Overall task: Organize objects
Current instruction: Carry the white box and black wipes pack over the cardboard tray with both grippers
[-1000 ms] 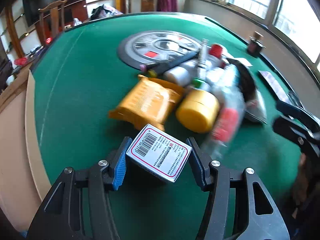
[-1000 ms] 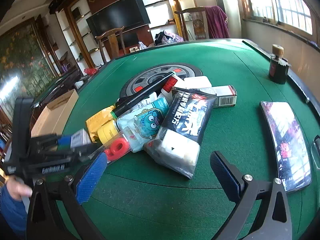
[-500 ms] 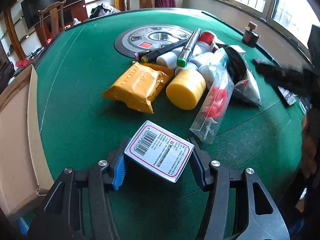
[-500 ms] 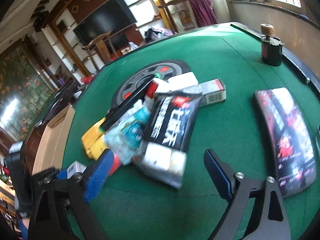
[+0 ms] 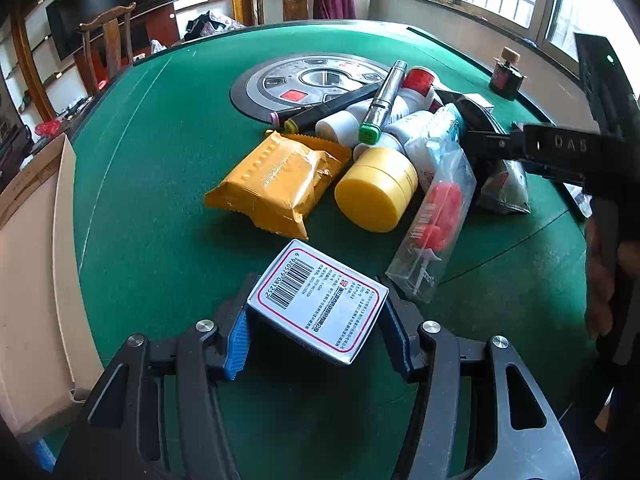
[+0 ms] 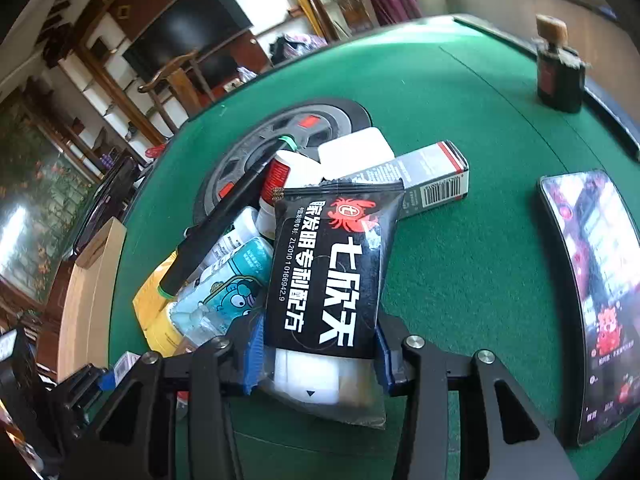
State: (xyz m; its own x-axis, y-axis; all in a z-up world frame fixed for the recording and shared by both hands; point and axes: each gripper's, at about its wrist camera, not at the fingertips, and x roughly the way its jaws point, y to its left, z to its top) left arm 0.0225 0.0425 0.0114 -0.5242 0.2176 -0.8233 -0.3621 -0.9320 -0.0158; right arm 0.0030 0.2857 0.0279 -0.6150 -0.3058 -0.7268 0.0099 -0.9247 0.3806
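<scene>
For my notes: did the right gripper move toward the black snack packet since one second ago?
Yes. The right gripper advanced to the black snack packet on the green table; its closing jaws now flank it.

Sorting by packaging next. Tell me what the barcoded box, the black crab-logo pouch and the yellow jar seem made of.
Barcoded box: likely glossy printed cardboard, with sharp folded edges and sheen.
Black crab-logo pouch: flexible plastic film, glossy, with a crimped top seal and a clear bottom.
Yellow jar: apparently smooth moulded plastic, opaque, with a soft shine.

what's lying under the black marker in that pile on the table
The black marker rests across white bottles and a blue cartoon packet, above a yellow packet. Anything deeper is covered.
</scene>
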